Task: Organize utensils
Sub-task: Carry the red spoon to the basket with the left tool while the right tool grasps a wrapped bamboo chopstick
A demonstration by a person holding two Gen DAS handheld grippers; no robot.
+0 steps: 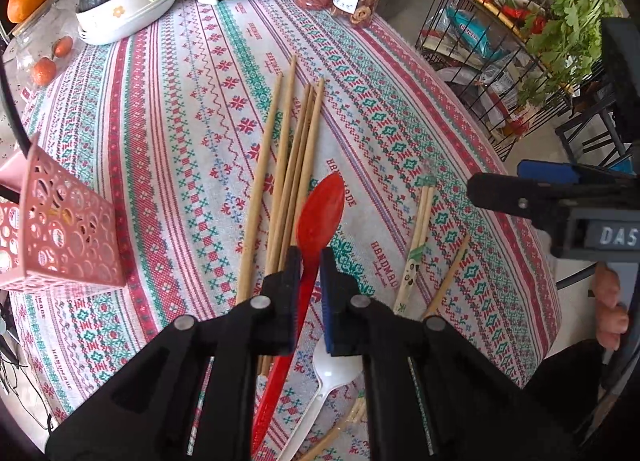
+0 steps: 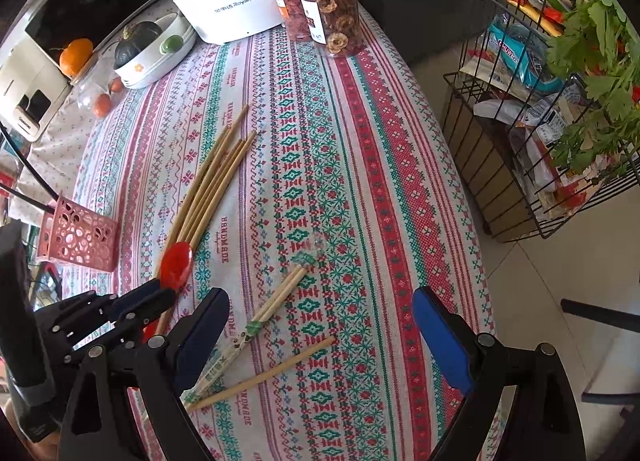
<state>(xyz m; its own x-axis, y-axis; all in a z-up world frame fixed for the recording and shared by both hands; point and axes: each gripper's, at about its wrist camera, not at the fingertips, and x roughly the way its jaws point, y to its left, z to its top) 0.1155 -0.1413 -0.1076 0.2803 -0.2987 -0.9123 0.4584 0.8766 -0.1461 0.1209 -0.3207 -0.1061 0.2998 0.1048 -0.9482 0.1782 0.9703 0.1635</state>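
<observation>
Item: red plastic spoon (image 1: 320, 213), lying on the patterned tablecloth (image 1: 168, 149) just right of the loose bamboo chopsticks (image 1: 288, 165), well right of the pink perforated holder (image 1: 60, 237). Left gripper (image 1: 310, 261): jaws narrowed onto the spoon's neck, pads pressing. Right gripper (image 2: 320, 325): jaws wide, empty, above the wrapped chopsticks (image 2: 256, 321). Handling note: lift straight, keep the grip firm, clear the chopsticks and white spoon (image 1: 332, 365), then lower handle-first into the holder.

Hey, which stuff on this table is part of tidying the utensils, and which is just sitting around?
Job: red spoon, white spoon, loose chopsticks, wrapped chopsticks, pink basket.

Lying about: two jars, white pot, squash, oranges.
</observation>
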